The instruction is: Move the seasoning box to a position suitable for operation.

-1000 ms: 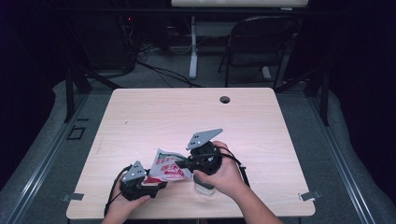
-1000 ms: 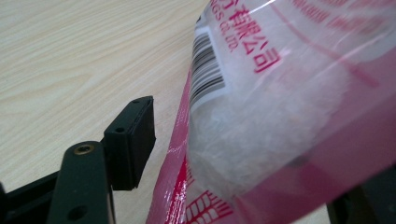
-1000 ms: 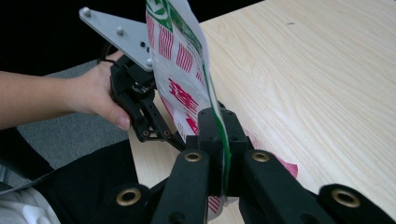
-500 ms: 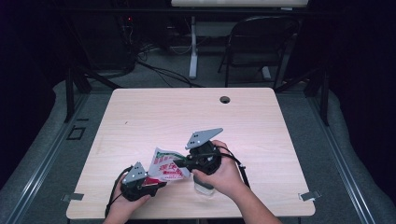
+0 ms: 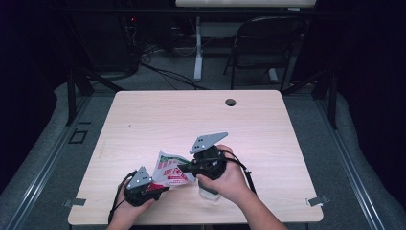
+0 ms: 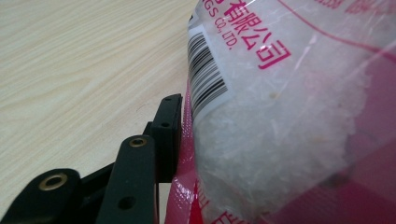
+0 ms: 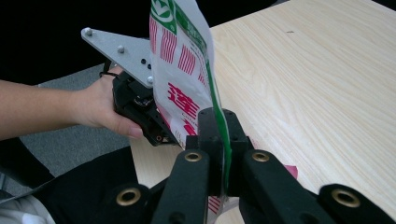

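Both grippers hold the bag; almost nothing has changed in the last second.

The fingers (image 7: 219, 140) of the right gripper (image 5: 184, 168) are closed on the thin green edge of the plastic bag (image 5: 170, 170). The left gripper (image 5: 160, 188) has its fingers (image 6: 168, 126) pressed against the bag's red seam, and it seems to pinch this seam too. The bag, with white grains inside, is between the two grippers, lifted a little above the near part of the table (image 5: 191, 115). Compared with one second ago it stands at nearly the same place and tilt. I judge the person is holding it steady, perhaps to pull it open.
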### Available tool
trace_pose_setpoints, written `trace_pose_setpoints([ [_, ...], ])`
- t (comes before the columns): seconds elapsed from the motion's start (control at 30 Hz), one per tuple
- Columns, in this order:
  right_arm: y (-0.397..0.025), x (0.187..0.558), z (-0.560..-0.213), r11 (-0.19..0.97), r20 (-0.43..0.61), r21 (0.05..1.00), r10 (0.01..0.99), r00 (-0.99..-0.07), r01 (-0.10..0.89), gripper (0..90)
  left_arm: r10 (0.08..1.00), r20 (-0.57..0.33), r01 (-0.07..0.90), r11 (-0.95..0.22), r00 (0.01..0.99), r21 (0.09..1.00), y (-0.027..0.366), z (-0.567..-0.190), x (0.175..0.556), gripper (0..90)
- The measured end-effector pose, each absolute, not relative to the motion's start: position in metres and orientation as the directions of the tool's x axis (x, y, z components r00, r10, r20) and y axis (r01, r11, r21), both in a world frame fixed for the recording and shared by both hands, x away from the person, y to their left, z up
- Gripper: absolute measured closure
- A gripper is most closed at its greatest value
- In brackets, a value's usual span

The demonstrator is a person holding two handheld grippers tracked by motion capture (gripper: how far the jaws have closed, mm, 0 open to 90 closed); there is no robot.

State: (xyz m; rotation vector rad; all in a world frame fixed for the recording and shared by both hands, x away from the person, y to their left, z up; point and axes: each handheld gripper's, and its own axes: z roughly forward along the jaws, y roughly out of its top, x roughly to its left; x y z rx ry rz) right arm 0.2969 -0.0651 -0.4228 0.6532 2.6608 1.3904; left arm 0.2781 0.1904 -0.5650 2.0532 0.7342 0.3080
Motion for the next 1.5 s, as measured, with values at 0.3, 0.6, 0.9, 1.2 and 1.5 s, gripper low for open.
trace_pose_setpoints([
  [0.3,-0.065,0.297,-0.423,0.502,0.127,0.797,0.405,-0.905,0.336,90.0,0.618,-0.031,0.365,-0.422,0.786,0.83,0.192,-0.561,0.277,66.7],
  [0.6,-0.066,0.297,-0.422,0.5,0.122,0.799,0.411,-0.904,0.335,90.0,0.626,0.013,0.339,-0.439,0.78,0.832,0.192,-0.555,0.275,70.6],
  [0.9,-0.069,0.297,-0.424,0.485,0.136,0.803,0.418,-0.898,0.347,90.0,0.648,0.055,0.332,-0.459,0.759,0.824,0.191,-0.55,0.274,71.9],
  [1.2,-0.076,0.299,-0.429,0.48,0.162,0.796,0.418,-0.894,0.369,90.0,0.668,0.096,0.33,-0.482,0.738,0.812,0.187,-0.547,0.272,72.7],
  [1.5,-0.083,0.298,-0.434,0.462,0.185,0.796,0.428,-0.885,0.391,90.0,0.677,0.121,0.324,-0.492,0.726,0.808,0.184,-0.544,0.272,73.1],
])
